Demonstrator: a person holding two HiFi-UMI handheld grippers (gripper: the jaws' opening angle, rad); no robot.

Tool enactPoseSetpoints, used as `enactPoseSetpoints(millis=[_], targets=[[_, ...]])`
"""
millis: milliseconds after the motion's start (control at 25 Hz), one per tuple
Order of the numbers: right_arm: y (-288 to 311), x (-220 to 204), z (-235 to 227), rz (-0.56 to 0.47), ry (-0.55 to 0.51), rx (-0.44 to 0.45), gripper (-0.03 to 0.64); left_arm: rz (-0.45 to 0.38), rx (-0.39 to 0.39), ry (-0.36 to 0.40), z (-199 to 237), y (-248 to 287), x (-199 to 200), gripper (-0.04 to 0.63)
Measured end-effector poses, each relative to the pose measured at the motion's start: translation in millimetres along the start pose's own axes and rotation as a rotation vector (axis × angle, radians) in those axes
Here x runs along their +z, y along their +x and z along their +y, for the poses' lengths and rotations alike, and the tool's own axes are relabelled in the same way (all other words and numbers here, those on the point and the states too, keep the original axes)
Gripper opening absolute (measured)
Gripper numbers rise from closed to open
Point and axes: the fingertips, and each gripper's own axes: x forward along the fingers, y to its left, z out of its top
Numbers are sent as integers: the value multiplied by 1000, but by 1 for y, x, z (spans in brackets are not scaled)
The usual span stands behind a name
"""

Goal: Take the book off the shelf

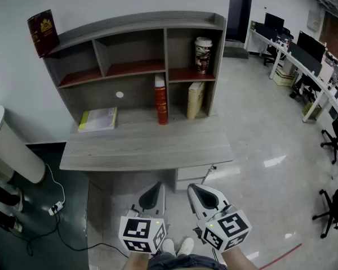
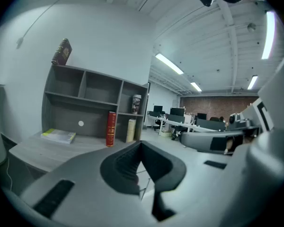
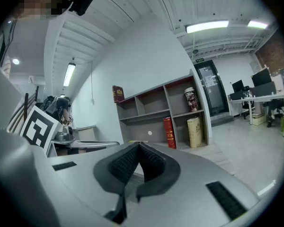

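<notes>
Standing red book (image 1: pixel 160 100): probable target; open wide, pinch spine high, draw straight out.
Left gripper (image 1: pixel 154 188): jaws together, empty.
Right gripper (image 1: pixel 194 191): jaws together, empty.

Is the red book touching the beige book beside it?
Apart. The head view shows a clear gap between the red book and the beige book.

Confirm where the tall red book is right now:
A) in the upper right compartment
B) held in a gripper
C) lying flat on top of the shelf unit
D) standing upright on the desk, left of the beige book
D: the red book stands upright on the desk, with the beige book just to its right.
</notes>
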Motion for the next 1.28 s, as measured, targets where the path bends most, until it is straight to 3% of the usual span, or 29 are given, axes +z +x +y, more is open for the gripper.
enactPoseSetpoints(millis=[320, 600, 1280], targets=[[-2, -2, -2, 17, -24, -16, 8, -25, -8, 15, -7, -6, 2, 11], [-8, -7, -17, 30, -16, -57, 8, -16, -30, -16, -12, -1, -4, 11], [-24, 4, -57, 12, -38, -77, 8, -44, 66, -16, -14, 16, 19, 11]])
